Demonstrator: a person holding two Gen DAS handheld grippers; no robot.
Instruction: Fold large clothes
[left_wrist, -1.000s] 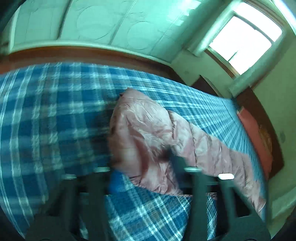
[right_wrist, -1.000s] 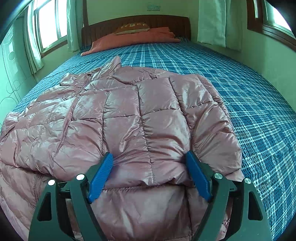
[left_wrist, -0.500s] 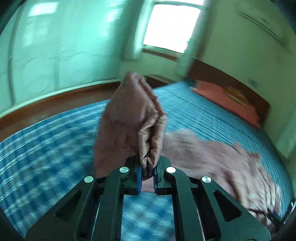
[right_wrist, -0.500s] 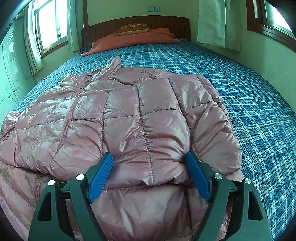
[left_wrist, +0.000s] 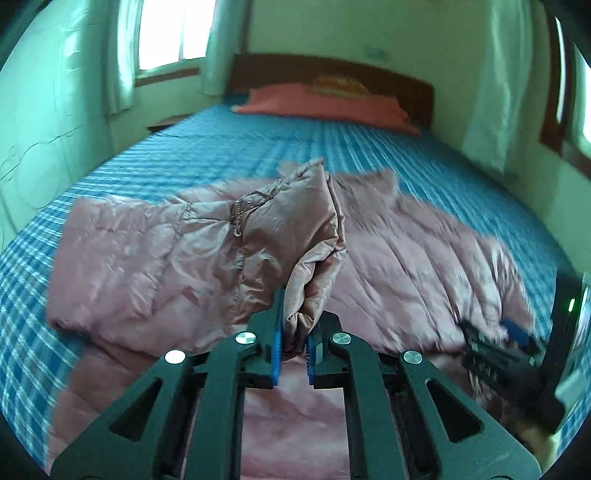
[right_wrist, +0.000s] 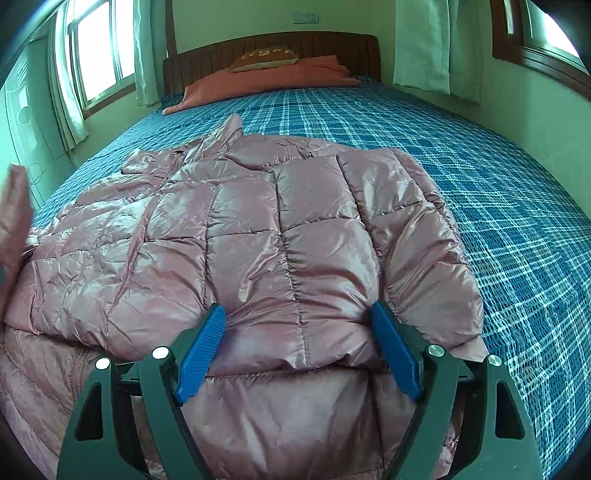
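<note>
In the left wrist view the left tool (left_wrist: 295, 343), jaws easing apart, has a bunched sleeve end (left_wrist: 314, 258) of the soft, slippery pink puffer jacket (left_wrist: 424, 251) between its pads above the bed (left_wrist: 258, 147), while in the right wrist view the right tool (right_wrist: 299, 347) rests spread wide on the jacket's hem, probably the firmest handhold.

Each camera sat just behind its own tool and looked forward and downward along the fingers toward the headboard (left_wrist: 332, 74). The left view hung close above the pink jacket (left_wrist: 424, 251), with the right tool (left_wrist: 498, 343) at its lower right edge. The right view sat low, close over the same jacket (right_wrist: 295, 240). Both shared the bed (right_wrist: 480, 166) and pillow (right_wrist: 266, 77).
</note>
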